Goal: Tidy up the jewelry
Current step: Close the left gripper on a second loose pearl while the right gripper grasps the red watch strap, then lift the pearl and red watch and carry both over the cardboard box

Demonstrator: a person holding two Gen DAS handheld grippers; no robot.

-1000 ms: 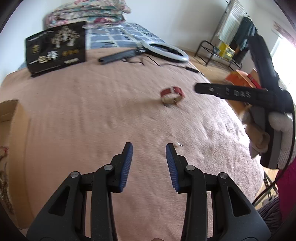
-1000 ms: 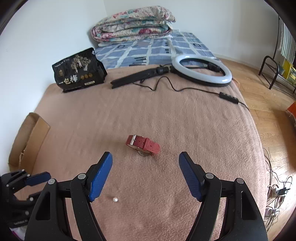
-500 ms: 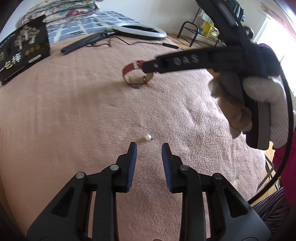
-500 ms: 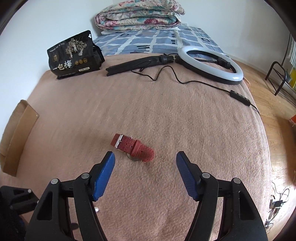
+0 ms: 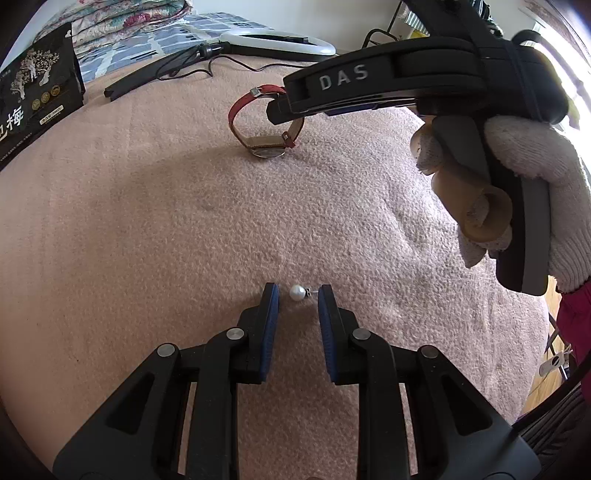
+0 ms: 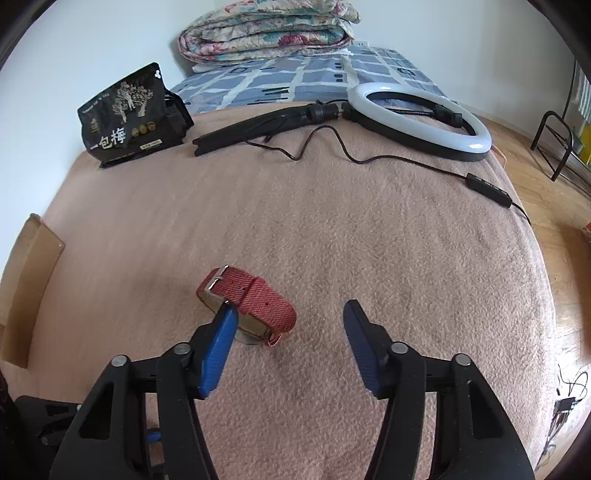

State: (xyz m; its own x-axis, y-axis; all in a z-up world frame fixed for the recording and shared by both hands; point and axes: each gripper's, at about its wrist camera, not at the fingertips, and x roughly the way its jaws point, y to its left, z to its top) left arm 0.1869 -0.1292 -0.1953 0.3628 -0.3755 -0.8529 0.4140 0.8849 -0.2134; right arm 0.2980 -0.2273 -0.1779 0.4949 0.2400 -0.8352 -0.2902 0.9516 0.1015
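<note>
A small white pearl stud earring [image 5: 297, 292] lies on the pink blanket between the tips of my left gripper [image 5: 298, 297], which is open, narrowly, with a gap on both sides of the pearl. A red-strap watch [image 6: 246, 303] lies buckled in a loop on the blanket; it also shows in the left wrist view [image 5: 263, 118]. My right gripper [image 6: 290, 312] is open wide just over the watch, its left finger in front of the strap. The right gripper also shows in the left wrist view, held by a gloved hand [image 5: 517, 177].
A black snack bag [image 6: 129, 118] stands at the back left. A ring light [image 6: 421, 118] with a folded stand and a cable lies at the back. Folded quilts [image 6: 269, 29] sit behind. A cardboard box edge [image 6: 26, 291] is at the left.
My left gripper moved forward and down until the pearl sits between its narrowed fingertips. My right gripper moved forward and lower over the watch, staying wide open.
</note>
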